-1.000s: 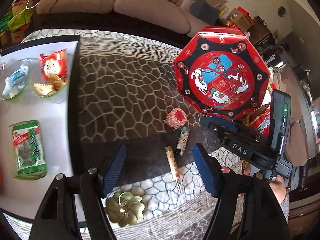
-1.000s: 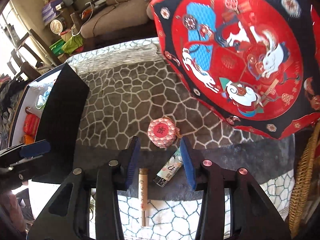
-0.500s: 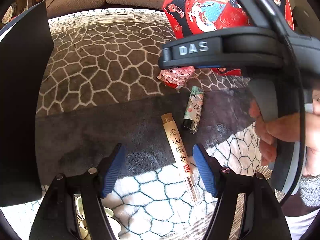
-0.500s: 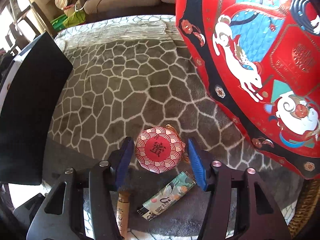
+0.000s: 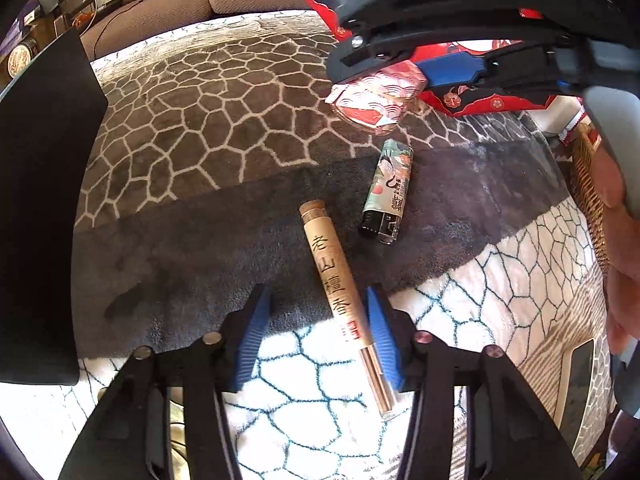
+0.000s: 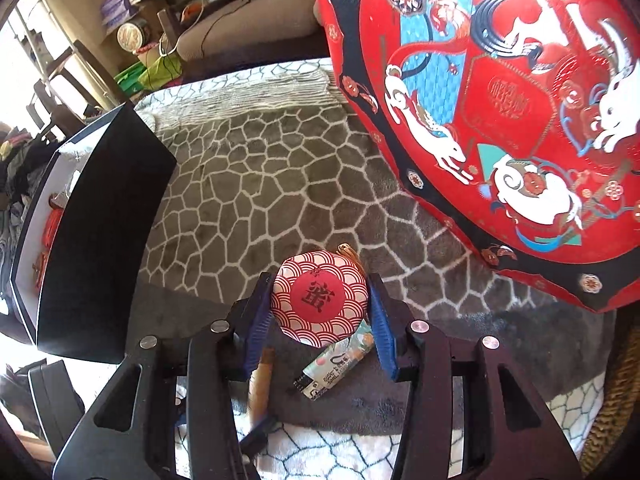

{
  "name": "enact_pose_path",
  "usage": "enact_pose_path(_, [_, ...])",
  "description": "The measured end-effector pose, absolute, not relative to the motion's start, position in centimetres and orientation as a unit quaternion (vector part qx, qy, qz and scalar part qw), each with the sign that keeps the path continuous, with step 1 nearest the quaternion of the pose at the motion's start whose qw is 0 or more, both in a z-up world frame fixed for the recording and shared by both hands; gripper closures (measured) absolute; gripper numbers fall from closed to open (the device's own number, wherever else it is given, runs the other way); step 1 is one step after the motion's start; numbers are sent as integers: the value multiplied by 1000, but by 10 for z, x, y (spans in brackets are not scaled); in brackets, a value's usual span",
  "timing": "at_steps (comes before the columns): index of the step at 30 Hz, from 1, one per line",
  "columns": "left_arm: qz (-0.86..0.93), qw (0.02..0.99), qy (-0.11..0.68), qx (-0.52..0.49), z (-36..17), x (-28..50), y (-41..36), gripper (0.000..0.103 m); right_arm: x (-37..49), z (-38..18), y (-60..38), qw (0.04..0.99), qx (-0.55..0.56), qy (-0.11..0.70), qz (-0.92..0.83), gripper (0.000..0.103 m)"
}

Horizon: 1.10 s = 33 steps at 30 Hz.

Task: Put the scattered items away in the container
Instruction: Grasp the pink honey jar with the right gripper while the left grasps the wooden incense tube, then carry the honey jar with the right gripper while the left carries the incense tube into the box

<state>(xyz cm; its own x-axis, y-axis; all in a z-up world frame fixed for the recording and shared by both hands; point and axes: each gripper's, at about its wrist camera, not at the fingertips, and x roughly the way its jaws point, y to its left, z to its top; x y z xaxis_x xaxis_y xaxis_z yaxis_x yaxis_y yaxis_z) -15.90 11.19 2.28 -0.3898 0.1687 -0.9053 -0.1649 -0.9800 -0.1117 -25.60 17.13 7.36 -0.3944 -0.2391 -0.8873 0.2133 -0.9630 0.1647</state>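
Now | right tool point(image 6: 318, 316) pads touching round tin point(image 6: 319, 304) | left tool point(image 5: 316, 332) released around incense tube point(image 5: 340, 292)

Premises: a home living room. A brown upholstered sofa point(image 5: 192, 4) runs along the far side at 12 o'clock, with cables trailing over its seat. A plush rug point(image 6: 256, 208) with a cracked-stone pattern covers the floor at centre. At 10 o'clock in the right wrist view stand wooden chairs point(image 6: 56, 80), stacked boxes point(image 6: 120, 0) and a green bag point(image 6: 140, 74), household clutter by a bright window.
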Motion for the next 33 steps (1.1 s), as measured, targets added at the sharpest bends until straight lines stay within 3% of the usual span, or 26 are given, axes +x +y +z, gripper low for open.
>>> enact_pose_path(1, [832, 101, -13, -545, 24, -160, 107, 71, -253, 79, 169, 132, 530, 1, -838, 60])
enact_pose_path(2, [829, 104, -25, -549, 25, -160, 103, 85, -249, 84, 166, 127, 526, 16, -841, 60])
enact_pose_path(3, [827, 104, -35, -552, 26, -159, 99, 88, -245, 90, 163, 124, 522, 31, -844, 60])
enact_pose_path(10, [836, 98, -39, -538, 47, -145, 90, 88, -212, 129, 139, 125, 490, 71, -860, 60])
enact_pose_path(19, [867, 85, -46, -490, 120, -122, 47, 88, -177, 172, 80, 154, 463, 105, -867, 60])
enact_pose_path(27, [880, 41, -69, -468, 165, -117, -44, 88, -160, 189, 4, 193, 457, 126, -859, 60])
enact_pose_path(33, [879, 6, -73, -472, 184, -131, -133, 88, -173, 175, -57, 245, 493, 85, -831, 60])
